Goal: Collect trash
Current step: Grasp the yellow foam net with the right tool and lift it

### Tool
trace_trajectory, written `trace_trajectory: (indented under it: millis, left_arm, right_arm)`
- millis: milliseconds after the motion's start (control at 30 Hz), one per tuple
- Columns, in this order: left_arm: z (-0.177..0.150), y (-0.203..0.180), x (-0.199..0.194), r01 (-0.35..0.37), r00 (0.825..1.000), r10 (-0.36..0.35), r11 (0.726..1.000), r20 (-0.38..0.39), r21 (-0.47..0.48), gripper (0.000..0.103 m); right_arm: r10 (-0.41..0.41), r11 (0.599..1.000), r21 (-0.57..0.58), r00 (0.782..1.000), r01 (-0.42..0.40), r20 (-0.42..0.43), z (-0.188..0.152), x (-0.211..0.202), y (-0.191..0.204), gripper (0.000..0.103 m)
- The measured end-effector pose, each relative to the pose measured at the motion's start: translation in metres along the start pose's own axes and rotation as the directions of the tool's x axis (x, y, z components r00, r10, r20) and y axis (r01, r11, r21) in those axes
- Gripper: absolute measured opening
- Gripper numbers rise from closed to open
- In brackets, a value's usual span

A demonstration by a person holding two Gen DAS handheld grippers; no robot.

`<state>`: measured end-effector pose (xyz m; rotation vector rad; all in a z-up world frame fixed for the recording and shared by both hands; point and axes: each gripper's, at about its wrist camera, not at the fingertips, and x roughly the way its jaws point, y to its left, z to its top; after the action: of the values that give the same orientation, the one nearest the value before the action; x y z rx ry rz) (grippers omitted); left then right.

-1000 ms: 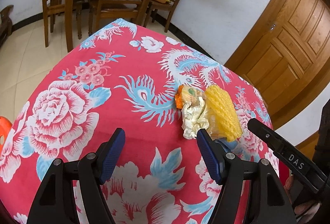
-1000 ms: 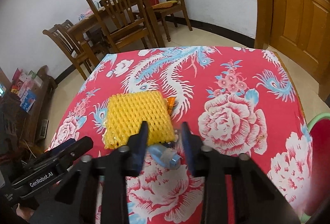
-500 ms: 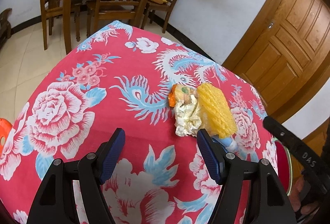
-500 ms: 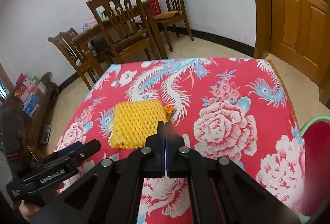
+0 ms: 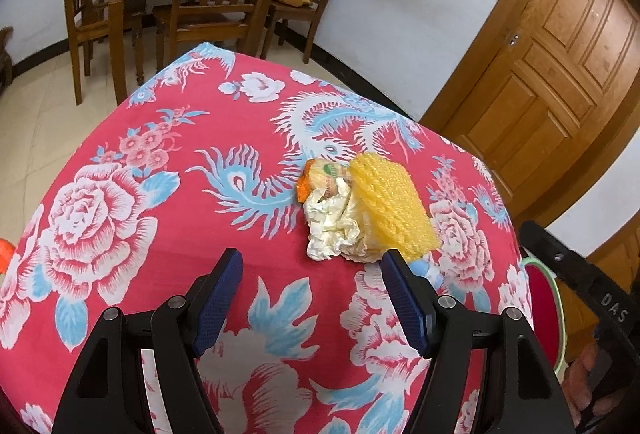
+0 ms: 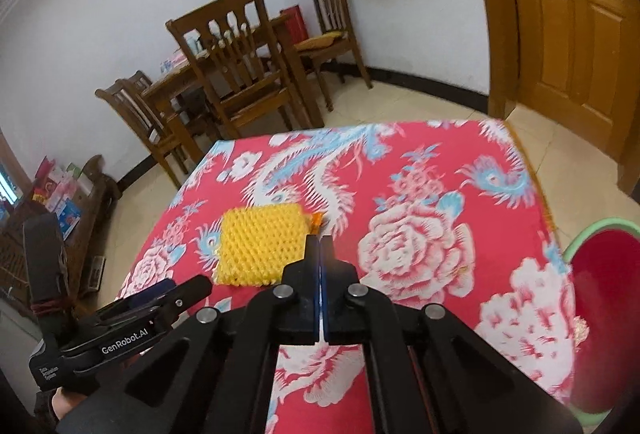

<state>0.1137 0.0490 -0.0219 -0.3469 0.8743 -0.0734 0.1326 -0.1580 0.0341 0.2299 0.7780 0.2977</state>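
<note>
On the red flowered tablecloth point(image 5: 120, 202) lies a small heap of trash: a yellow foam net point(image 5: 390, 206), a crumpled white wrapper point(image 5: 336, 226) and an orange snack packet point(image 5: 320, 174). A pale blue scrap point(image 5: 422, 268) peeks out by the net's near corner. My left gripper point(image 5: 312, 274) hovers open just short of the heap, nothing between its blue pads. My right gripper point(image 6: 320, 246) is shut above the cloth, right of the foam net point(image 6: 260, 242); I see nothing held between its jaws.
A red basin with a green rim point(image 6: 608, 274) stands past the table's right edge. Wooden chairs point(image 6: 240, 82) and a dining table sit behind, near the wall. A wooden door point(image 6: 568, 14) is at the right. Shelves with boxes point(image 6: 60, 190) are on the left.
The right jaws closed from around the blue scrap to fully shut, and that gripper drew back and up from the heap. The left gripper hardly moved.
</note>
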Motion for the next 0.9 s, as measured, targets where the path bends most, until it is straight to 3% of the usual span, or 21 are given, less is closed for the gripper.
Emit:
trace_trajectory:
  millis: [200, 367, 800, 900]
  left_arm:
    - [0.001, 0.01, 0.0, -0.025, 1.0, 0.025, 1.0, 0.0, -0.012, 0.073]
    - [0.001, 0.023, 0.0, -0.039, 0.999, 0.039, 0.999, 0.001, -0.038, 0.073]
    - [0.001, 0.035, 0.007, -0.047, 0.999, 0.046, 0.997, -0.012, -0.069, 0.073]
    - [0.0, 0.036, 0.008, -0.049, 0.999, 0.048, 0.996, -0.015, -0.068, 0.073]
  right_arm:
    - [0.02, 0.999, -0.03, 0.998, -0.022, -0.063, -0.006, 0.025, 0.013, 0.025]
    - [0.019, 0.999, -0.041, 0.994, -0.024, -0.105, -0.006, 0.043, 0.019, 0.056]
    - [0.04, 0.999, -0.012, 0.976, -0.044, -0.214, -0.008, 0.088, 0.021, 0.056]
    - [0.05, 0.998, -0.014, 0.975, -0.055, -0.214, -0.008, 0.089, 0.021, 0.042]
